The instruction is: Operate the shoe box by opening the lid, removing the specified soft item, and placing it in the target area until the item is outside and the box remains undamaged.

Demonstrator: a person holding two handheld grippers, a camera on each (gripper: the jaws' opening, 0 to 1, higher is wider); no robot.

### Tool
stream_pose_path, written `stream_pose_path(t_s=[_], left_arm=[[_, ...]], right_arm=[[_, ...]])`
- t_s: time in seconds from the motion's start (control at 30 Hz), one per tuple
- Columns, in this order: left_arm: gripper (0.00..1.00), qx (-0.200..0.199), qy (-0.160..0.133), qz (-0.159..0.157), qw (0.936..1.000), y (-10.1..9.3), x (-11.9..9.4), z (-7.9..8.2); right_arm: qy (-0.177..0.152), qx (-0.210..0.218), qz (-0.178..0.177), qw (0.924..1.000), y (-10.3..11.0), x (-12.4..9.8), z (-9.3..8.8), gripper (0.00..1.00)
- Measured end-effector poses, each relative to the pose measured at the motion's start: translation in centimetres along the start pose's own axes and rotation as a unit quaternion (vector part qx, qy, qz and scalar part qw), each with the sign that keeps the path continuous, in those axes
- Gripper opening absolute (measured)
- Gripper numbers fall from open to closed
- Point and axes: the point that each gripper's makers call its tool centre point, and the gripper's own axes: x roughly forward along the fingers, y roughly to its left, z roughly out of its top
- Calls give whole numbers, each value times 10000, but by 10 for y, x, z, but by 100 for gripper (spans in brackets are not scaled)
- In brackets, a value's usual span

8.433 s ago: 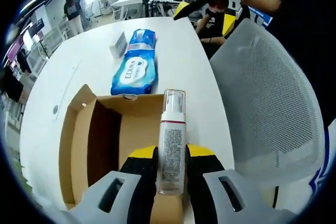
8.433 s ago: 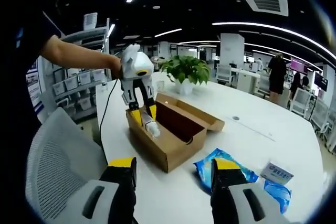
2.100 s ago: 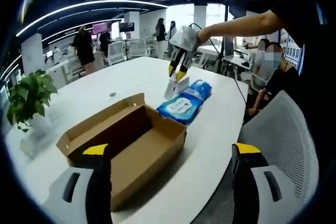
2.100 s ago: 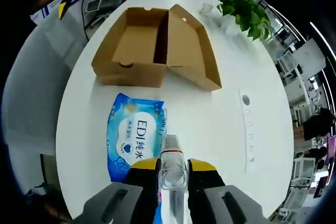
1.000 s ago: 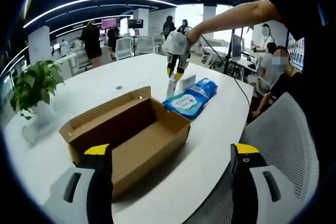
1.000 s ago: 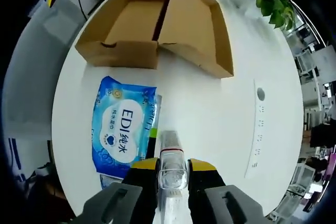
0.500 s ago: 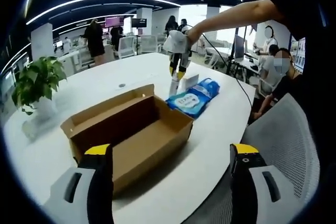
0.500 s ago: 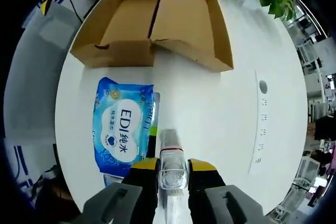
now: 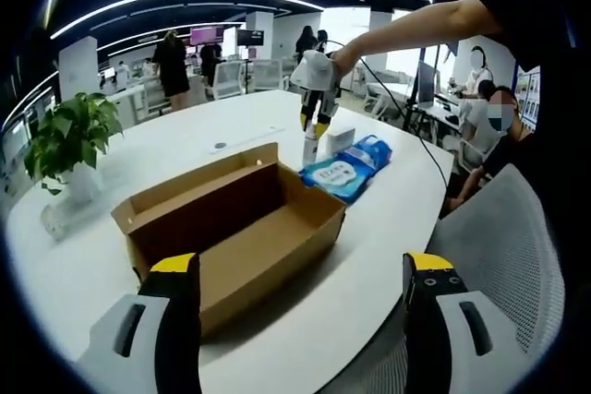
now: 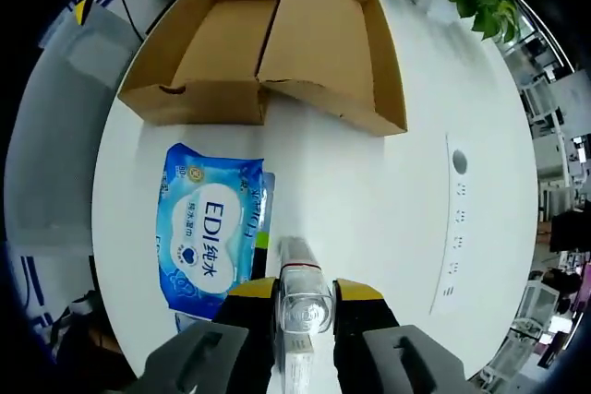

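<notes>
The brown cardboard shoe box [image 9: 231, 228] stands open on the white table, its inside bare; from above, its tray [image 10: 217, 43] and flipped-back lid [image 10: 332, 43] lie side by side. A blue wipes pack [image 10: 211, 228] lies flat on the table just beyond the box [image 9: 346, 168]. My right gripper [image 10: 305, 288] is shut on a clear pump bottle [image 10: 300, 297], held upright over the table beside the pack. In the left gripper view a person's hand holds that right gripper [image 9: 314, 125] above the bottle [image 9: 310, 147]. My left gripper [image 9: 300, 269] is open, near the box's close end.
A small white box [image 9: 340, 138] sits by the wipes pack. A potted plant [image 9: 69, 136] stands at the table's far left. A grey mesh chair [image 9: 499, 256] is at the table's edge. A strip of sockets [image 10: 452, 228] is set into the tabletop. People stand in the background.
The right gripper, still shut on the bottle, has sunk slightly toward the table beside the wipes pack. The left gripper stays open and its view has drifted a little.
</notes>
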Motion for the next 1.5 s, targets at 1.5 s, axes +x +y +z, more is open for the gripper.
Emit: stream_pose_path(t_s=[1.5], left_arm=[[70,-425,168,1049,9934,79,-10,-18]], right_arm=[[-1302,1712,-184,9764,-27,-25,45,36]])
